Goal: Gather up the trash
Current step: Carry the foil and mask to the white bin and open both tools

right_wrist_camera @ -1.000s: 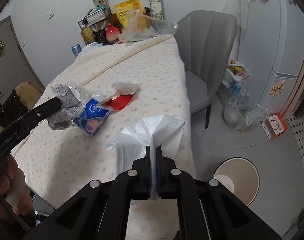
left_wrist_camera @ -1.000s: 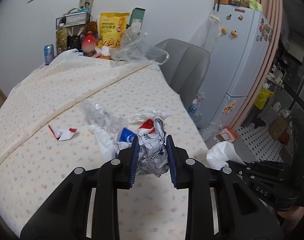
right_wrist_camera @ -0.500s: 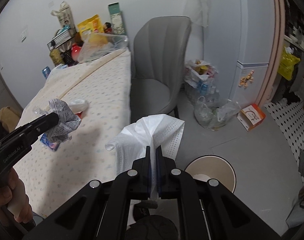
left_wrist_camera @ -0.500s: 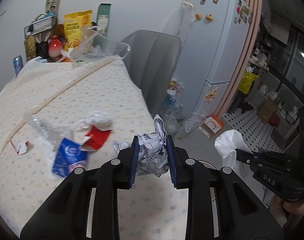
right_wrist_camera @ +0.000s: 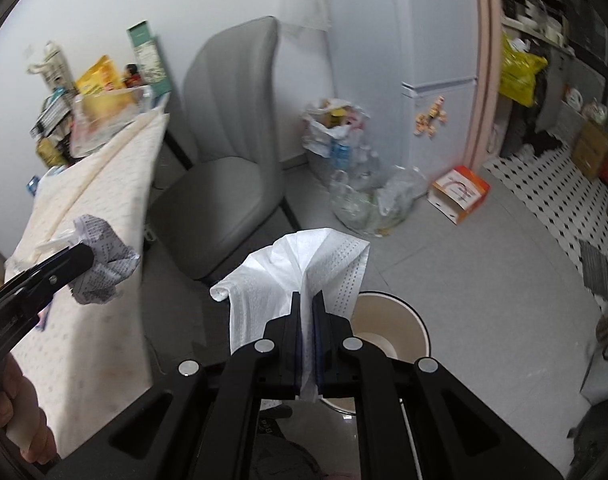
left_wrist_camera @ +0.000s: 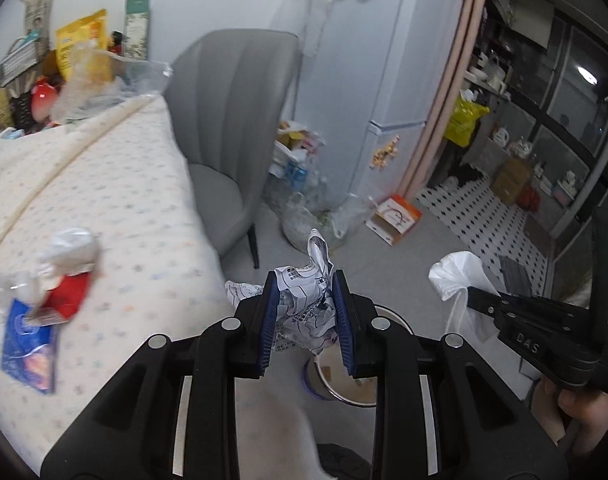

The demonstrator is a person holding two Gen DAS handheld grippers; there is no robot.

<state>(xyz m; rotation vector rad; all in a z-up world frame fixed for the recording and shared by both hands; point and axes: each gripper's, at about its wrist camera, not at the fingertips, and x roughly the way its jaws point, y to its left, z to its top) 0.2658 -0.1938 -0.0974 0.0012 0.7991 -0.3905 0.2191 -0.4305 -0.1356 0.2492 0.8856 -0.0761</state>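
Observation:
My left gripper is shut on a crumpled printed paper ball and holds it off the table edge, above the round trash bin on the floor. The paper ball also shows in the right wrist view. My right gripper is shut on a white paper tissue and holds it just left of the bin. The tissue also shows in the left wrist view. A blue packet, a red wrapper and a white wad lie on the table.
The table has a dotted cloth and stands to the left, with snacks and a clear bag at its far end. A grey chair stands beside it. Bags of bottles and an orange box lie by the fridge.
Both grippers have swung right, away from the table and toward the floor. The bin is now under the left gripper and close to the right one. Both grips are unchanged.

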